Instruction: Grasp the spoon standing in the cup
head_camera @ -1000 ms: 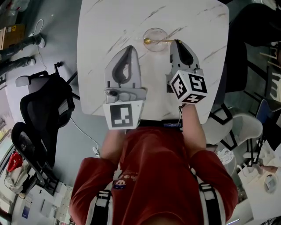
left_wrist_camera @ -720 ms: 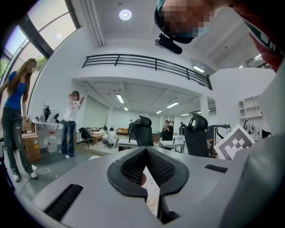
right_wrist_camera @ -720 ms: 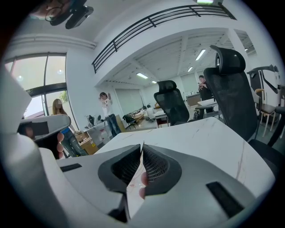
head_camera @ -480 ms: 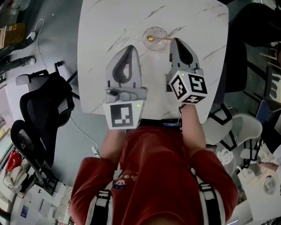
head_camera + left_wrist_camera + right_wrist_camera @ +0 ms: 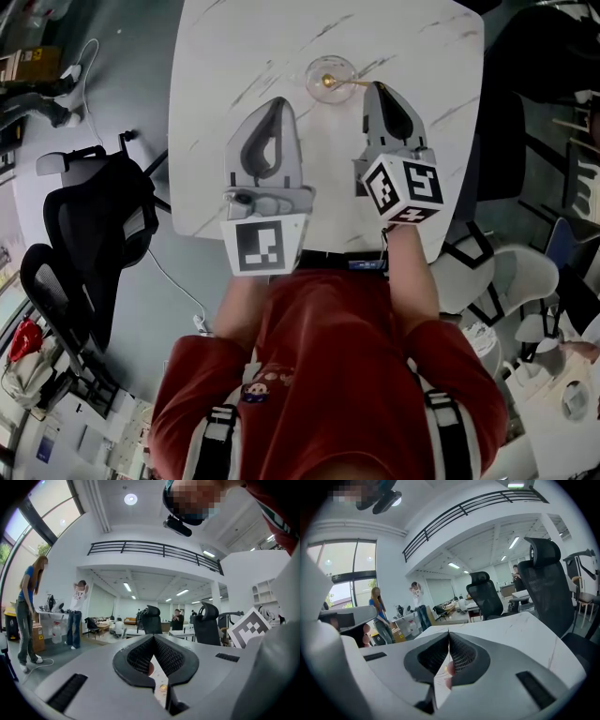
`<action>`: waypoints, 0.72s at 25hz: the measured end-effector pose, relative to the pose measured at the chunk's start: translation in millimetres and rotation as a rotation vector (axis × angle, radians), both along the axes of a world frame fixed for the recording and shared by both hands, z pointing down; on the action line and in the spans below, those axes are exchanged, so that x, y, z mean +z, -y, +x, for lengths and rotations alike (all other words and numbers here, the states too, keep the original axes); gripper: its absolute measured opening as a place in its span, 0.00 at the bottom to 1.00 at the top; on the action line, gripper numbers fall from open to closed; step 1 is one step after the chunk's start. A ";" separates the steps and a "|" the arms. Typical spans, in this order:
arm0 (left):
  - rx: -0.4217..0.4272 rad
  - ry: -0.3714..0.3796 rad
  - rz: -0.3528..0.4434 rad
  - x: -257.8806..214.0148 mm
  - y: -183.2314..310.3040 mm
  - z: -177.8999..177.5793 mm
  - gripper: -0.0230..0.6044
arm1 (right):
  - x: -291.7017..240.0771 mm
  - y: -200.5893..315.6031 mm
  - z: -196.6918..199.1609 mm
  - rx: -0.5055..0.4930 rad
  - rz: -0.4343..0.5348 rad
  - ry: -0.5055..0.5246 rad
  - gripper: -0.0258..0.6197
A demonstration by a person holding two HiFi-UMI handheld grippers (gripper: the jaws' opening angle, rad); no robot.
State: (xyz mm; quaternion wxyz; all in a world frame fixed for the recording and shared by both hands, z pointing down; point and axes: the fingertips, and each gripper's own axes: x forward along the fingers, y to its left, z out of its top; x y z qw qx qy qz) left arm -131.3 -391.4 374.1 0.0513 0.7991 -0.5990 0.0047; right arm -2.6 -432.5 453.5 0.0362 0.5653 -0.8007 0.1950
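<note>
Jaws meet, empty, on left gripper (image 5: pixel 153 637) and right gripper (image 5: pixel 448 632); head view plainly shows spoon (image 5: pixel 342 84) in cup (image 5: pixel 314 67).

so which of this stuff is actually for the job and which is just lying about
For the job:
spoon
cup that holds it
right gripper, shut, nearest the spoon
left gripper, shut
table under the cup

Just about:
black chair
white chair
people in the room behind

A white, perhaps marble, table (image 5: pixel 216 56) stands on grey floor (image 5: pixel 141 94) beside black office chairs (image 5: pixel 94 216).
</note>
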 end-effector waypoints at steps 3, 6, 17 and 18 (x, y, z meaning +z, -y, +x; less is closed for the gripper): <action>-0.006 0.000 0.011 -6.2 -7.1 0.8 0.04 | -7.7 -5.5 1.3 -0.003 0.016 0.002 0.06; -0.012 0.001 0.026 -13.6 -14.6 3.5 0.04 | -18.5 -11.3 3.8 -0.008 0.037 0.008 0.06; -0.036 0.007 0.083 -43.8 -51.1 13.3 0.04 | -62.9 -42.9 14.2 -0.033 0.125 0.028 0.06; -0.037 0.008 0.086 -46.5 -54.8 14.8 0.04 | -66.5 -46.4 15.9 -0.035 0.132 0.030 0.06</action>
